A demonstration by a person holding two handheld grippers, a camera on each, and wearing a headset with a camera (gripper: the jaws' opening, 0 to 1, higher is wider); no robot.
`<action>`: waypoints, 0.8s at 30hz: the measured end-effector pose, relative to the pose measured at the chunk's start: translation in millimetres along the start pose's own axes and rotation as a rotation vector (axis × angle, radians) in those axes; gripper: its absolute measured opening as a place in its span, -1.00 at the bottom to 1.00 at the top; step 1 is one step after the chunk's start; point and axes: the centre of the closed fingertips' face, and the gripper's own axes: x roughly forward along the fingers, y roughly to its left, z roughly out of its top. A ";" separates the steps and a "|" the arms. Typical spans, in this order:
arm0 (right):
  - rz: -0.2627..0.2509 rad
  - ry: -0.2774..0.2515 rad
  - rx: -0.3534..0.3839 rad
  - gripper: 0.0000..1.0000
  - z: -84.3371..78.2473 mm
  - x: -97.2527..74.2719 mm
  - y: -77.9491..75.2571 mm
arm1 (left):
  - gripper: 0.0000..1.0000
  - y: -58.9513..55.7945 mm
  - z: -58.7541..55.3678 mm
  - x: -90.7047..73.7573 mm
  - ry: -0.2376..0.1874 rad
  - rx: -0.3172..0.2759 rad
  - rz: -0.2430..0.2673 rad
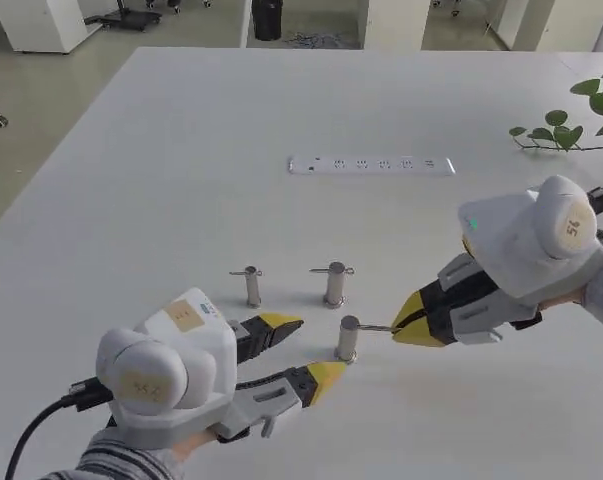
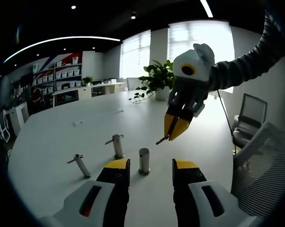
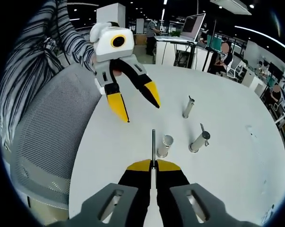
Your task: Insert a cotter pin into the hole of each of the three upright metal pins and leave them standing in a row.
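**Bare pin ahead of open jaws**

The left gripper (image 2: 151, 165) has its yellow-tipped jaws spread apart. The near pin (image 2: 143, 161) stands upright just ahead of the gap between them on the white table (image 2: 52, 142), its top bare. To its left are the middle pin (image 2: 117, 147) and the far pin (image 2: 82, 167) — both carry fitted cotters (image 2: 110, 140) through their heads. From the upper right the right gripper (image 2: 173, 135) reaches down, jaws pinched on a cotter pin (image 2: 160, 140) — its end is near the near pin but apart from it. A plant (image 2: 156, 80) stands behind.

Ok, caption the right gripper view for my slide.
Right gripper holds a cotter pin near the bare metal pin; left gripper open.
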 end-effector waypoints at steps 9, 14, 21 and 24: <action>-0.003 0.049 -0.012 -1.00 -20.5 4.7 -13.7 | -0.36 8.0 -9.3 19.9 0.024 -0.023 0.060; 0.001 0.060 -0.016 -1.00 -28.9 9.5 -20.0 | -0.36 11.9 -13.7 32.4 0.043 -0.025 0.080; 0.009 0.054 -0.015 -1.00 -30.4 14.5 -22.6 | -0.43 14.2 -19.8 48.1 0.079 -0.006 0.061; 0.013 0.050 -0.015 -1.00 -29.9 16.5 -23.3 | -0.46 16.4 -23.6 53.2 0.092 -0.010 0.063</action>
